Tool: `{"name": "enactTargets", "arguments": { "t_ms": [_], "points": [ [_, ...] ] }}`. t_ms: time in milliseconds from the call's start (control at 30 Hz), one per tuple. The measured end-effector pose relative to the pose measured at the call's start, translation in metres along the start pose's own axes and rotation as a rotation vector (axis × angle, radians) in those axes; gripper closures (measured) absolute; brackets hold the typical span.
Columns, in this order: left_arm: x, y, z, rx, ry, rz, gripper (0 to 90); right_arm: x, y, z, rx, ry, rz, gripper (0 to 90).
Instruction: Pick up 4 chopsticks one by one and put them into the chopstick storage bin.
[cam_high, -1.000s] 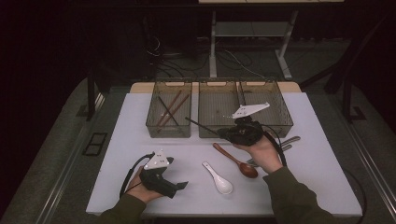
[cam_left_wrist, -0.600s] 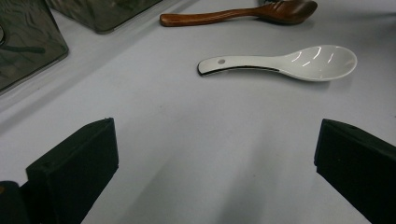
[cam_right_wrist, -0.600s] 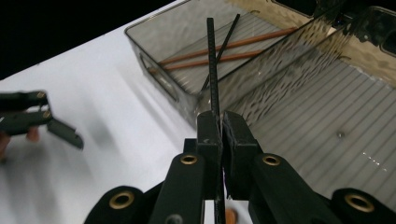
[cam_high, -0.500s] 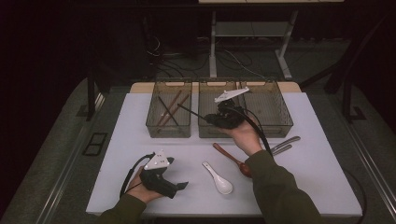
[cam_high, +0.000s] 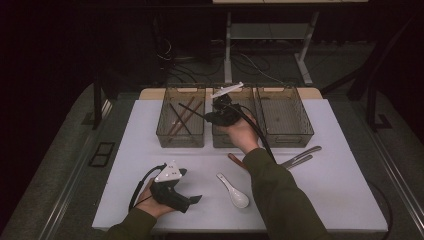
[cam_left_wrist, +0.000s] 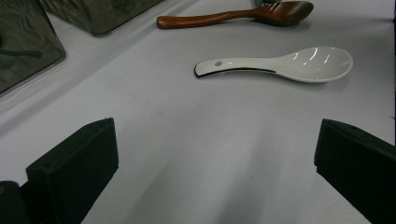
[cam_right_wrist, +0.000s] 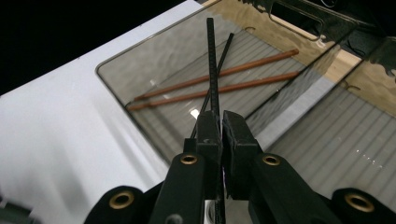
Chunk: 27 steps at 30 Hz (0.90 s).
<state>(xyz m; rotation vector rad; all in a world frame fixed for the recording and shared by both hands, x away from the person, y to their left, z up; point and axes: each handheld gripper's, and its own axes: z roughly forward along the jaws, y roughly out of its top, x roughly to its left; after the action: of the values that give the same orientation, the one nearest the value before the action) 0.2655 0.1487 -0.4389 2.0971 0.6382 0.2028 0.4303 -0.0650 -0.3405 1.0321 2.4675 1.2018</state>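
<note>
While the left gripper (cam_high: 192, 199) rests wide open and empty beside the white spoon (cam_left_wrist: 285, 64), the right gripper (cam_right_wrist: 220, 122) pinches a black chopstick (cam_right_wrist: 212, 60) whose length runs straight ahead of its jaws, over the left bin (cam_high: 165, 134).

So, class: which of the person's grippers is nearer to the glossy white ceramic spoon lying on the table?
Left. The left gripper rests on the table just beside the white ceramic spoon; the right gripper hangs far off over the smoky transparent plastic bins, clamping a black chopstick.

No legible txt, labels or nos. anywhere.
</note>
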Motion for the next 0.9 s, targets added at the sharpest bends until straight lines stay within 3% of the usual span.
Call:
{"name": "enactTargets", "arguments": {
  "t_ms": [400,667,733,767,900],
  "points": [
    [0.0,0.0,-0.001,-0.004,-0.001,0.004,0.0,0.009,0.027,0.055,0.048,-0.035,0.007,86.2],
    [0.0,0.0,-0.001,-0.01,-0.006,-0.005,0.0,0.012,0.034,0.093,0.099,-0.08,0.009,86.1],
    [0.0,0.0,-0.001,-0.01,-0.007,-0.003,0.0,0.014,0.035,0.096,0.086,-0.07,0.009,85.0],
    [0.0,0.0,-0.001,-0.01,-0.008,-0.002,0.0,0.015,0.036,0.096,0.08,-0.058,0.01,79.3],
    [0.0,0.0,-0.001,-0.009,-0.007,0.006,0.0,0.017,0.038,0.09,0.063,-0.057,-0.008,71.5]
  ]
}}
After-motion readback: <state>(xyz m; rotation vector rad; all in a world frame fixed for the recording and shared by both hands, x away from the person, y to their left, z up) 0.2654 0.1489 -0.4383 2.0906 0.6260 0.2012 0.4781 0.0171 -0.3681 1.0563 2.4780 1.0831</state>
